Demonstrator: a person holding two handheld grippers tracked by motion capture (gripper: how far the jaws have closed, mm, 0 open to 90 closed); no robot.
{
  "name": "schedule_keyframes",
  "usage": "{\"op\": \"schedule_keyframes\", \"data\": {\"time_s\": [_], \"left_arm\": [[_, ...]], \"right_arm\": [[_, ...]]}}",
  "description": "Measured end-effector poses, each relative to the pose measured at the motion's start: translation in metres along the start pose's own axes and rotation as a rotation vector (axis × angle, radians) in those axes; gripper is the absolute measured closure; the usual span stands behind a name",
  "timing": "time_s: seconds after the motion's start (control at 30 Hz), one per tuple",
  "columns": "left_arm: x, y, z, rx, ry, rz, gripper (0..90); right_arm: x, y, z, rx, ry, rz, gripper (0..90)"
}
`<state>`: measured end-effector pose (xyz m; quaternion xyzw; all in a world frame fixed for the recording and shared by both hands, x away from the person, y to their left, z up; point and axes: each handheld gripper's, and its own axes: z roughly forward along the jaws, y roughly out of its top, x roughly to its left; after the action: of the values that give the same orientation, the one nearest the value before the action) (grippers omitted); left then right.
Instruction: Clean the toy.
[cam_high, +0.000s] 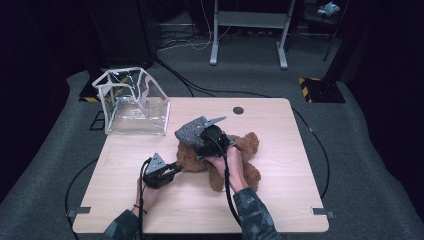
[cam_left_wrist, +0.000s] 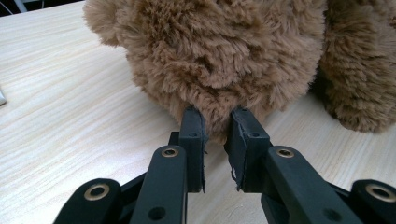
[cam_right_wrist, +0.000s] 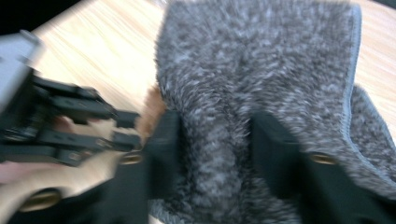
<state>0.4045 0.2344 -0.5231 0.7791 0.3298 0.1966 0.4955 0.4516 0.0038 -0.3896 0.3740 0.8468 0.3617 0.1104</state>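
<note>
step: likely dressing bear | left hand-held gripper (cam_left_wrist: 217, 140) pinching brown plush bear (cam_left_wrist: 219, 51) on bench (cam_high: 280, 165) | right hand-held gripper (cam_right_wrist: 215, 140) pinching grey fleece piece (cam_right_wrist: 261, 65) | next: probably draw fleece over bear

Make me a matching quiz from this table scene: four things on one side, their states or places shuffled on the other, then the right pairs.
1. brown plush toy
2. grey fuzzy cloth
3. clear bag
4. left gripper

A. standing open at the table's far left corner
B. pinching a tuft of brown fur
C. held in the right gripper
D. lying mid-table

Pairs: 1-D, 2-C, 3-A, 4-B
</note>
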Motion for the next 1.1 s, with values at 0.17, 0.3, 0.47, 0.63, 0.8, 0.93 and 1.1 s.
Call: {"op": "schedule_keyframes", "data": {"time_s": [0.17, 0.3, 0.47, 0.63, 0.8, 0.93, 1.1], "left_arm": [[0.000, 0.000, 0.000, 0.011, -0.004, 0.007, 76.2], [0.000, 0.001, 0.000, 0.012, -0.003, 0.011, 76.3], [0.000, 0.000, 0.000, -0.001, 0.007, 0.005, 77.0], [0.000, 0.001, -0.001, -0.016, 0.017, 0.025, 81.9], [-0.001, 0.001, -0.001, -0.007, 0.005, 0.028, 84.9], [0.000, 0.001, -0.001, -0.010, 0.002, 0.031, 85.5], [-0.001, 0.000, -0.001, -0.027, 0.005, 0.028, 85.7]], "right_arm": [[-0.006, 0.004, -0.008, -0.063, 0.004, 0.010, 29.1], [-0.009, 0.009, -0.002, -0.066, -0.019, 0.031, 23.1], [-0.013, 0.014, 0.021, 0.019, -0.038, 0.083, 42.0], [-0.012, 0.012, 0.025, -0.013, -0.045, 0.104, 74.4], [-0.003, 0.013, 0.021, -0.031, -0.067, 0.059, 81.6], [0.005, 0.009, 0.018, -0.034, -0.061, 0.040, 82.0], [0.014, -0.001, 0.016, -0.034, -0.044, 0.011, 82.0]]}}
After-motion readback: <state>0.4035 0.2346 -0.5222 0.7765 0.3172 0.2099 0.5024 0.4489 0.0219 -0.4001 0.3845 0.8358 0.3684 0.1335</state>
